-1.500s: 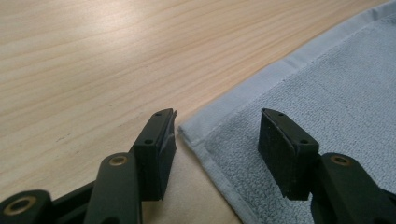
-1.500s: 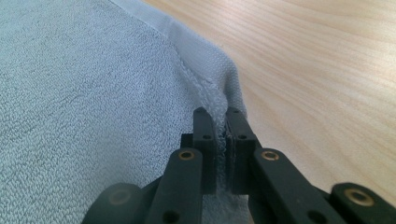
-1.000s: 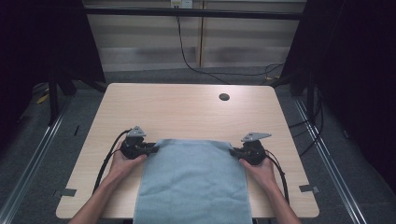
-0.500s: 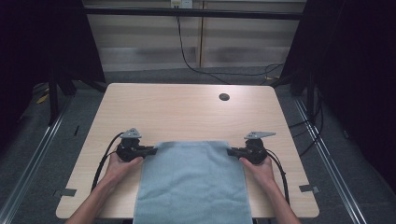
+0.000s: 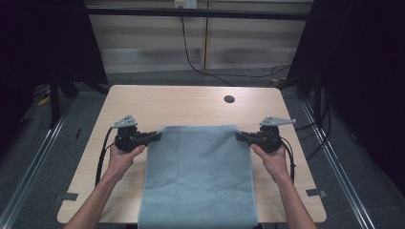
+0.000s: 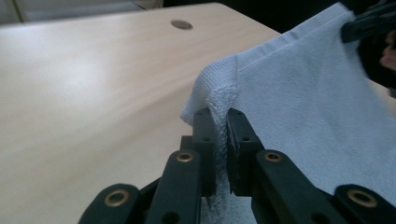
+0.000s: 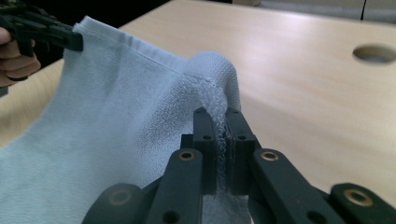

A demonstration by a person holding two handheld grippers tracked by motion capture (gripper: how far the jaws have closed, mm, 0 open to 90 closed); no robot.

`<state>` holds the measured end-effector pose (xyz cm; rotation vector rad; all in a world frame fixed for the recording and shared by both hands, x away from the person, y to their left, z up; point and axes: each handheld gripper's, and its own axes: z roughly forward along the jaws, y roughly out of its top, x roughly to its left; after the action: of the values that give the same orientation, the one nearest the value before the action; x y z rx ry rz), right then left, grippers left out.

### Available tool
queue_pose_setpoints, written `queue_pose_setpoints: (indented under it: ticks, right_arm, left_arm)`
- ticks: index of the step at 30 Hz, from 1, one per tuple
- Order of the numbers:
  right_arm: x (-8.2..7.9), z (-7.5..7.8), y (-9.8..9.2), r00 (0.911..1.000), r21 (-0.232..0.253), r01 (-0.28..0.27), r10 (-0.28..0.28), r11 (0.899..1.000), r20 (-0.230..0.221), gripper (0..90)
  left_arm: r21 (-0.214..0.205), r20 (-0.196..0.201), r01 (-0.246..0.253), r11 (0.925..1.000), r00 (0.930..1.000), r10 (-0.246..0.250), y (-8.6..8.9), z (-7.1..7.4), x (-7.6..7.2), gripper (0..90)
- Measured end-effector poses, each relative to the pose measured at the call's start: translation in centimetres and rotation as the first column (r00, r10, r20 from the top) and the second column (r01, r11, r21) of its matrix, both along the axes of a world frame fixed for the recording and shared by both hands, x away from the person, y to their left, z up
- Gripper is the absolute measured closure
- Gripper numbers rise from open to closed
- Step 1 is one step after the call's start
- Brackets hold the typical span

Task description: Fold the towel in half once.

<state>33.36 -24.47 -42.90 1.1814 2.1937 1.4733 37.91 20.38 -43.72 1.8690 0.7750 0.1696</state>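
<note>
The pale blue-grey terry cloth towel hangs from its far edge above the light wooden table, its near end draping over the table's near edge. The left gripper and right gripper each pinch a far corner tight. It looks soft, light and floppy; the hemmed corners give the surest hold.
</note>
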Motion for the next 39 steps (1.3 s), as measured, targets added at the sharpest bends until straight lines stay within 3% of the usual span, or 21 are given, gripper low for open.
queue_pose_setpoints:
  ticks: [2,10,15,18,23,27,28,31,34,36,39]
  right_arm:
    - [0.4,1.4,0.0,0.9996,0.015,0.002,-0.002,1.0,0.028,85.7]
    - [2.4,5.4,-0.3,0.9952,0.03,0.035,-0.038,0.999,0.091,85.8]
    - [4.0,7.3,-0.1,0.9916,0.03,0.055,-0.059,0.998,0.115,86.0]
    - [4.8,8.3,0.1,0.9885,0.05,0.076,-0.082,0.996,0.127,86.1]
    - [5.8,10.4,0.6,0.9817,0.07,0.09,-0.1,0.993,0.162,86.2]
    - [4.9,11.5,0.9,0.9781,0.1,0.055,-0.073,0.994,0.195,86.2]
    - [4.4,11.4,1.1,0.9801,0.084,0.047,-0.062,0.995,0.188,86.2]
    - [2.5,9.9,1.3,0.986,0.051,0.023,-0.031,0.998,0.164,86.3]
    - [0.3,8.2,0.9,0.988,0.057,-0.005,-0.004,0.998,0.155,86.3]
    - [-1.3,7.4,0.7,0.9895,0.044,-0.026,0.02,0.999,0.144,86.3]
    - [-3.7,6.5,0.4,0.9912,0.017,-0.042,0.039,0.999,0.127,86.3]
  left_arm:
    - [-0.031,0.017,-0.009,0.9995,0.9998,0.009,-0.1,1.2,0.6,84.2]
    - [-0.047,0.073,-0.032,0.9984,0.9967,0.035,-0.5,4.7,2.5,84.3]
    - [-0.048,0.122,-0.036,0.9982,0.9916,0.042,-0.3,7.6,3.3,84.5]
    - [-0.022,0.165,-0.044,0.9988,0.9851,0.047,0.1,9.8,3.5,84.9]
    - [-0.076,0.19,-0.055,0.9956,0.9794,0.069,0.8,12.3,3.4,84.8]
    - [-0.104,0.178,-0.014,0.9945,0.9836,0.032,0.5,12.0,2.2,84.8]
    - [-0.086,0.18,-0.006,0.9963,0.9835,0.021,0.3,11.5,1.8,84.8]
    - [-0.058,0.166,0.013,0.9982,0.9862,-0.003,0.2,10.0,0.3,84.8]
    - [-0.034,0.151,0.026,0.9991,0.9884,-0.02,1.0,8.6,-1.6,84.9]
    - [-0.059,0.142,0.036,0.9976,0.9895,-0.027,1.8,8.0,-2.7,85.0]
    - [-0.061,0.13,0.046,0.9971,0.9908,-0.038,2.8,7.0,-4.8,85.1]
